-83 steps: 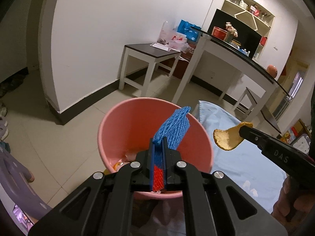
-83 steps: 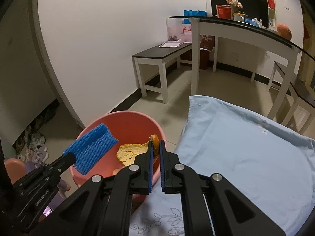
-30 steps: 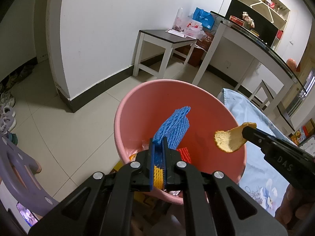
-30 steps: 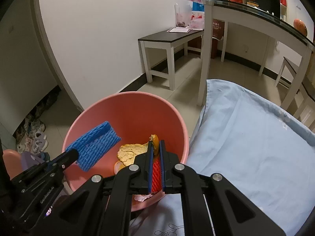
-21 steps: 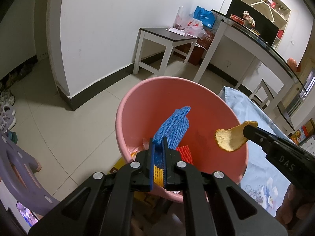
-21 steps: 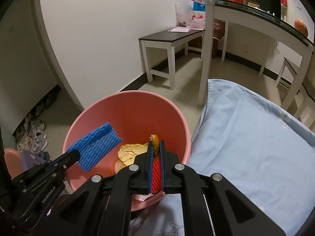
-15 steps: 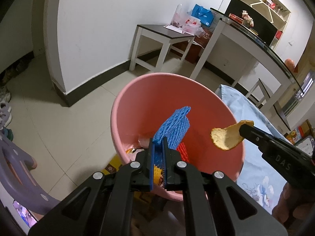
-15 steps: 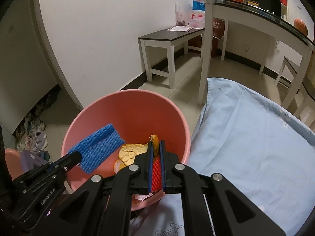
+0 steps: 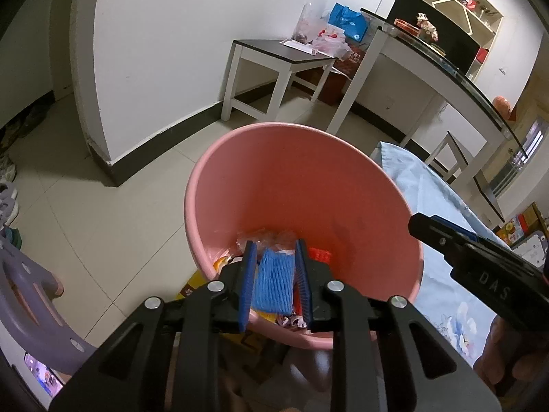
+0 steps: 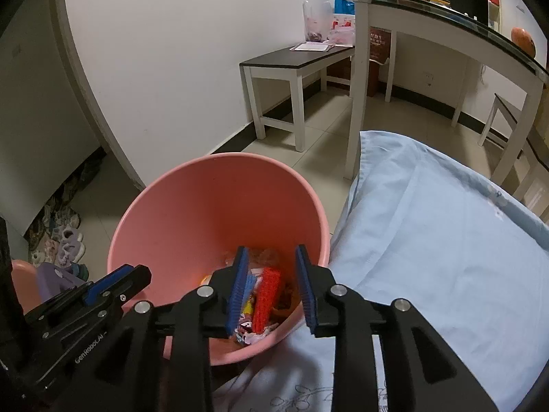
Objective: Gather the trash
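Left wrist: left claw [image 9: 274, 278] spread over bucket [image 9: 360, 178].

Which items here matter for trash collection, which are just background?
Job:
pink bucket
blue foam net
red foam net
left gripper
right gripper

Background:
blue sheet
side table
glass desk
shoes

— What does the right gripper [image 10: 271, 281] hold?
— Nothing; its jaws stand apart above the pink bucket [image 10: 192, 206], where a red foam net [image 10: 267, 297] lies among wrappers.
— And beside it?
— The left gripper [image 10: 113, 283] at the bucket's left rim, a light blue cloth [image 10: 446, 250] to the right.
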A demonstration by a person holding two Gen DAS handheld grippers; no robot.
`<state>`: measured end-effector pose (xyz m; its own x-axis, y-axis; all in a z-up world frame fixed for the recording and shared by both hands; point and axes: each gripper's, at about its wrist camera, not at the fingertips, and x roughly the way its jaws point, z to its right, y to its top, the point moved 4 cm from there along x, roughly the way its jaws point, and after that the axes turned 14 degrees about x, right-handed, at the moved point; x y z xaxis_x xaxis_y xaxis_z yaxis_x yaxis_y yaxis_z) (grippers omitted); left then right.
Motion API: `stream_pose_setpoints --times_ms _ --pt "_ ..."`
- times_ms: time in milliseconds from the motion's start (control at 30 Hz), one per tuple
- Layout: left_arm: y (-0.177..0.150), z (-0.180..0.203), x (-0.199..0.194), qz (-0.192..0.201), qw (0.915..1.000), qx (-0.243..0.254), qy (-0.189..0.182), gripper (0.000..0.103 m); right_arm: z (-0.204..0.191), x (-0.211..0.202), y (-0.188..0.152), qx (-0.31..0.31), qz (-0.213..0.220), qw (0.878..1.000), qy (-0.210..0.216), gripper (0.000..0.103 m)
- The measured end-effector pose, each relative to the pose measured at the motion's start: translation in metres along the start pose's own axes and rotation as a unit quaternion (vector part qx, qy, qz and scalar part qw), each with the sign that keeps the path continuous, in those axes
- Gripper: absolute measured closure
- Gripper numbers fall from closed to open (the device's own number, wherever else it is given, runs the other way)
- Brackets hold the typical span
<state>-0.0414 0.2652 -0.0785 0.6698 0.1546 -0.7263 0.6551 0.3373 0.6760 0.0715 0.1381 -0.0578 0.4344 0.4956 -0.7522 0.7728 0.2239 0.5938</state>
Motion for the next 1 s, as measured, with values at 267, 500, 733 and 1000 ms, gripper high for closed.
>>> stream_pose_setpoints --times_ms 267,500,733,1000 --pt "0.004 0.010 -0.010 0.013 0.9998 0.012 -0.005 0.080 0.001 -0.013 -0.005 0.000 0.002 1.000 0.009 0.069" --pt "0.008 0.020 -0.018 0.022 0.9995 0.021 0.006 0.080 0.010 -0.026 -0.013 0.007 0.005 1.000 0.011 0.065" --pt "0.008 0.031 -0.032 0.034 0.9985 0.038 0.020 0.080 0.020 -0.040 -0.021 0.012 0.005 1.000 0.013 0.062" --pt "0.008 0.039 -0.047 0.047 0.9970 0.050 0.035 0.080 0.024 -0.060 -0.028 0.012 0.020 1.000 0.020 0.058"
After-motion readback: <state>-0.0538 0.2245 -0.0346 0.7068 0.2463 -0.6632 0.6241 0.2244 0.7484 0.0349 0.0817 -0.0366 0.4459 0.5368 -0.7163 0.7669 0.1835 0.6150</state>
